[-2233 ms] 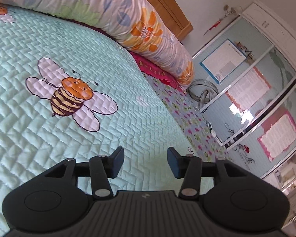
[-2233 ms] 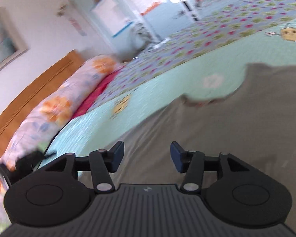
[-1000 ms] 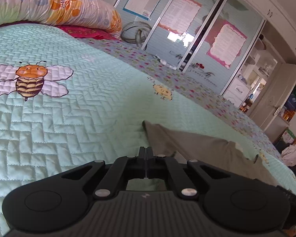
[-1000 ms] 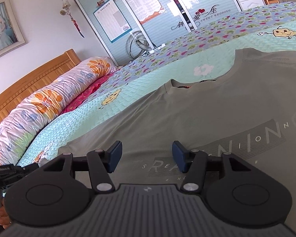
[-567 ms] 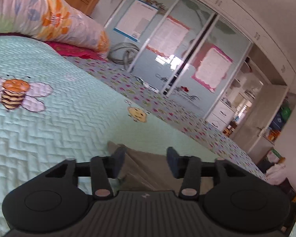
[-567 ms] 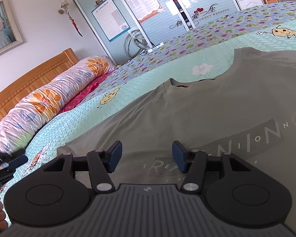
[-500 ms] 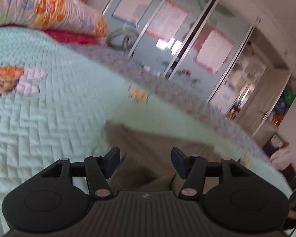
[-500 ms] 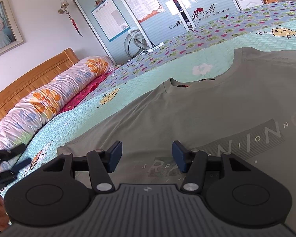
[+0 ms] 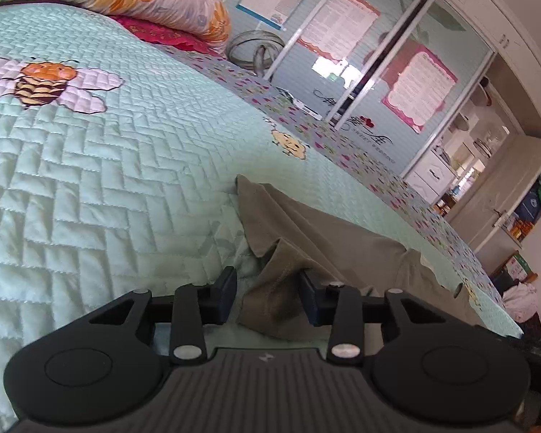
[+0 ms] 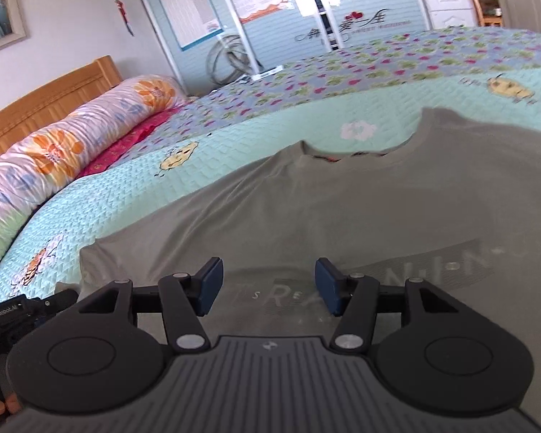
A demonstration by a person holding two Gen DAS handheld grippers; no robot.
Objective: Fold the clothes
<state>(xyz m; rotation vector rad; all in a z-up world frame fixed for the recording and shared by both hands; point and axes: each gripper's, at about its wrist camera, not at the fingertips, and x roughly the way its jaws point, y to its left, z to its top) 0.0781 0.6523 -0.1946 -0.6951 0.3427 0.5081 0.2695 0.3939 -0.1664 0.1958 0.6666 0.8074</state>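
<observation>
A grey T-shirt [image 10: 360, 216] lies flat on a mint quilted bedspread [image 9: 108, 180], its sleeve [image 9: 274, 288] bunched between the left gripper [image 9: 267, 294] fingers, which have just been closing, not yet pinching. The right gripper [image 10: 267, 287] hovers released above the chest print, now higher than half a second ago. Beyond: floral bolster [image 10: 72, 151], mirrored wardrobe doors [image 9: 360, 54].

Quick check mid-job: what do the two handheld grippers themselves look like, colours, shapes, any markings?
Both match: the left gripper and right gripper each have a ribbed dark grey body with a small pale logo, two round black lobes, black linkage arms with silver rivets, and two fingers tipped with dark blue pads. In the right wrist view the left unit's black housing carries white lettering. No cables or sleeves show.
</observation>
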